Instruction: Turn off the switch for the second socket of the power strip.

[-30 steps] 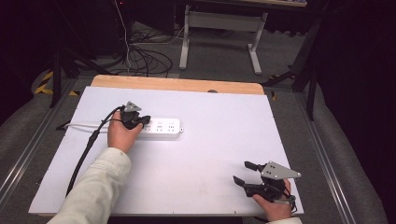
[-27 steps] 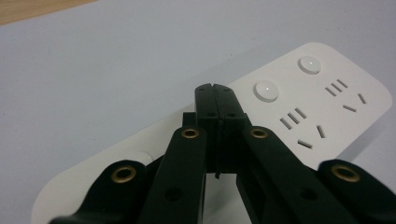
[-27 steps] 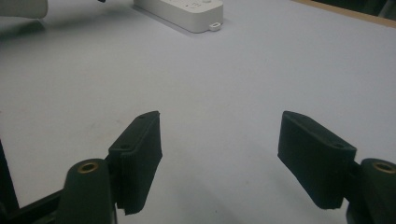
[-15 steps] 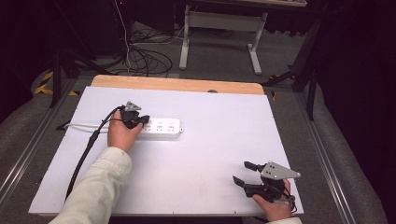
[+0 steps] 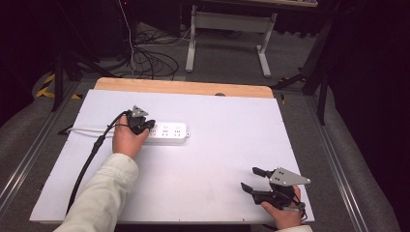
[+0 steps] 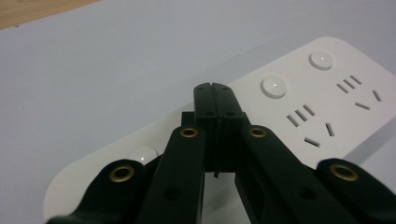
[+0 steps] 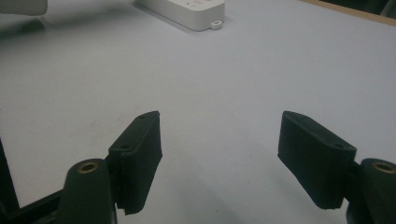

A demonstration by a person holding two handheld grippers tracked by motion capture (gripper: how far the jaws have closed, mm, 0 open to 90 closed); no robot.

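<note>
A white power strip (image 5: 168,132) lies flat on the left half of the white table (image 5: 208,154), its white cord running off to the left. My left gripper (image 5: 147,125) is shut, its tips resting on the strip's left end. In the left gripper view the jaws (image 6: 215,89) meet with nothing between them, over the strip (image 6: 327,107) beside a round button (image 6: 274,86). My right gripper (image 5: 251,179) stands open near the table's front right edge, pointing left. In the right gripper view the gripper (image 7: 219,135) has bare table between its pads and the strip's end (image 7: 191,11) lies far ahead.
A black cable (image 5: 89,159) trails from the left gripper along the table's left side. A wooden strip (image 5: 183,88) borders the table's far edge. Beyond it stand a metal frame (image 5: 227,29) and loose cables (image 5: 145,53) on the floor.
</note>
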